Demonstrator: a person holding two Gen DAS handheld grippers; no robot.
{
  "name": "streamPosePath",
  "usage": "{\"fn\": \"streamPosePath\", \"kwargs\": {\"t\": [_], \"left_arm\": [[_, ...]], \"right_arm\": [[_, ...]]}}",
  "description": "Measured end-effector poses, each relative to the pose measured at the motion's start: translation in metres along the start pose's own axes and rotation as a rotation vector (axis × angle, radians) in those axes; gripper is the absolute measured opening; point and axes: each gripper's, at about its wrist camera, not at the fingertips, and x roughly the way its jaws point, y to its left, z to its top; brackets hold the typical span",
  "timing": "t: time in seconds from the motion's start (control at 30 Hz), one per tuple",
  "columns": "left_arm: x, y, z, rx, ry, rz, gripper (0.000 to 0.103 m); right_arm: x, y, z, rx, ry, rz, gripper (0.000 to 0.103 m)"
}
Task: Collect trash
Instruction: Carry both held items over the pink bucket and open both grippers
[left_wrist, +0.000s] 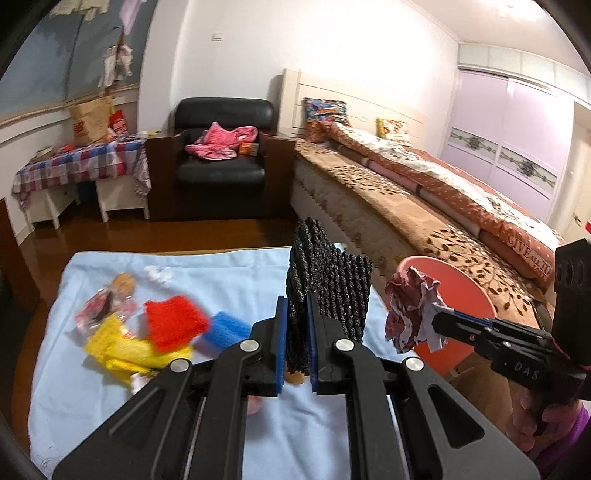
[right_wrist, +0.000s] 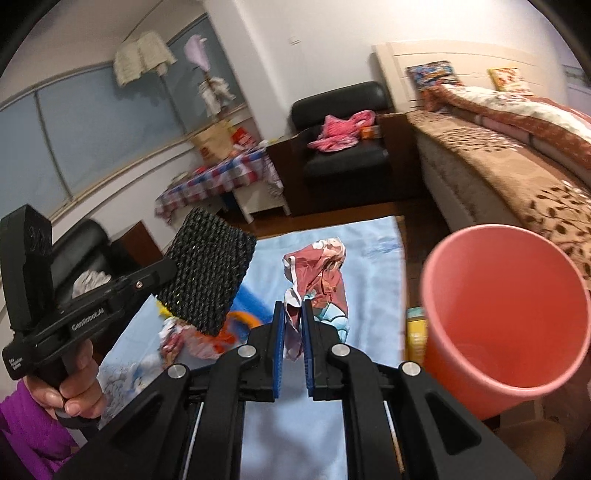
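My left gripper (left_wrist: 297, 306) is shut on a black woven mat (left_wrist: 327, 284) and holds it upright above the light blue cloth (left_wrist: 229, 269). The mat also shows in the right wrist view (right_wrist: 208, 275). My right gripper (right_wrist: 292, 308) is shut on a crumpled red and white wrapper (right_wrist: 321, 273), held in the air just left of the pink bucket (right_wrist: 506, 321). In the left wrist view the wrapper (left_wrist: 410, 306) hangs in front of the bucket (left_wrist: 461, 291). On the cloth lie a red pad (left_wrist: 175, 323), a blue pad (left_wrist: 225, 332), yellow packaging (left_wrist: 118, 347) and a clear packet (left_wrist: 107, 302).
A bed (left_wrist: 424, 184) with a brown cover runs along the right. A black armchair (left_wrist: 221, 155) with pink clothes stands at the back. A checked-cloth table (left_wrist: 77, 162) is at the back left. A yellow box (right_wrist: 415, 332) sits by the bucket.
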Motion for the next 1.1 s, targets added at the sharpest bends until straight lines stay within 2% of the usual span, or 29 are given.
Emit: {"fn": "streamPosePath", "kwargs": {"t": [0.37, 0.67, 0.83, 1.1], "left_arm": [[0.034, -0.064, 0.014, 0.096, 0.027, -0.095, 0.009], [0.064, -0.124, 0.018, 0.186, 0.054, -0.169, 0.009], [0.087, -0.152, 0.016, 0.230, 0.079, -0.173, 0.009], [0.123, -0.174, 0.008, 0.250, 0.139, -0.169, 0.009]], "right_arm": [[-0.038, -0.069, 0.007, 0.111, -0.088, -0.131, 0.009], [-0.050, -0.117, 0.002, 0.187, -0.103, -0.199, 0.009], [-0.047, -0.138, -0.002, 0.223, -0.094, -0.223, 0.009], [-0.041, -0.156, -0.011, 0.259, -0.063, -0.242, 0.009]]}}
